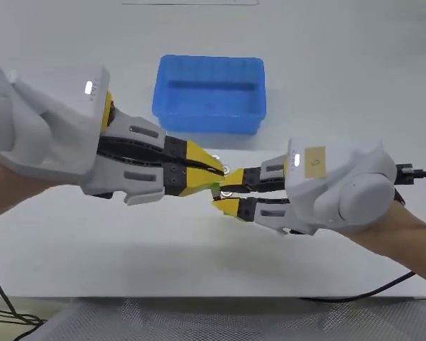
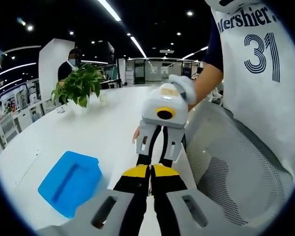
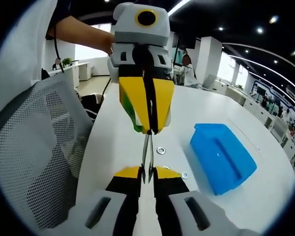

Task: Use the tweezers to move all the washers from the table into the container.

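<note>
Thin metal tweezers (image 3: 147, 156) run between the two grippers, which face each other tip to tip above the white table (image 1: 128, 249). My right gripper (image 3: 147, 176) is shut on the tweezers' near end. My left gripper (image 3: 148, 129), with yellow jaws, is shut on their far end. In the head view the left gripper (image 1: 211, 170) comes in from the left and the right gripper (image 1: 231, 195) from the right. Two small washers (image 3: 161, 150) (image 3: 185, 175) lie on the table under the tips; one washer (image 1: 226, 170) shows beside the jaws. The blue container (image 1: 209, 92) stands behind.
A person's hands hold both grippers, and a black cable (image 1: 383, 288) trails off the right one. A mesh chair back (image 2: 236, 167) stands at the table's near edge. A potted plant (image 2: 78, 86) sits far down the table.
</note>
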